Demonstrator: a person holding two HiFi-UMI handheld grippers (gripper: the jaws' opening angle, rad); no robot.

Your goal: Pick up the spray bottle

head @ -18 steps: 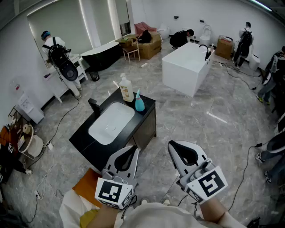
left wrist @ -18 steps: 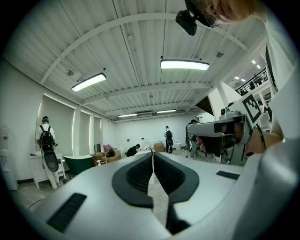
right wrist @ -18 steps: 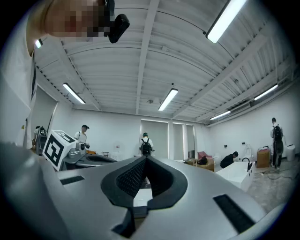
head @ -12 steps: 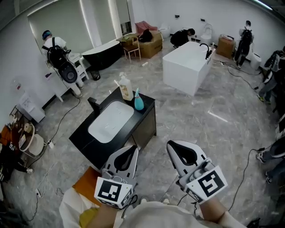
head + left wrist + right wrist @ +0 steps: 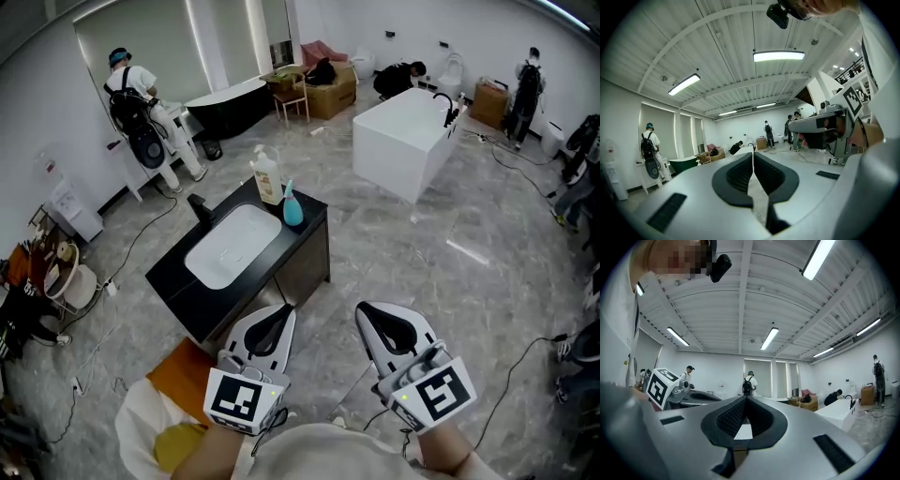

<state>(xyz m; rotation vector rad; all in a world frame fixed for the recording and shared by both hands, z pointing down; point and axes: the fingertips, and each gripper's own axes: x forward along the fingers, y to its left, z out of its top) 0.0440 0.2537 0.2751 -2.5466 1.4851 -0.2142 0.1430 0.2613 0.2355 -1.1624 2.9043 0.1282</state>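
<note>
A teal spray bottle stands on the far right corner of a black vanity counter, beside a clear pump bottle with yellowish liquid. In the head view my left gripper and my right gripper are held low near my body, well short of the counter. Both are shut with nothing between the jaws. In the left gripper view the left gripper points level into the room; the right gripper does the same in its own view. Neither gripper view shows the bottle.
A white basin with a black tap is set in the counter. A white bathtub and a black one stand further off. Several people are around the room's edges. Cables lie on the marble floor.
The head view has shifted slightly, so the counter and the room sit a little lower and to the right. Both grippers stay shut in about the same place.
</note>
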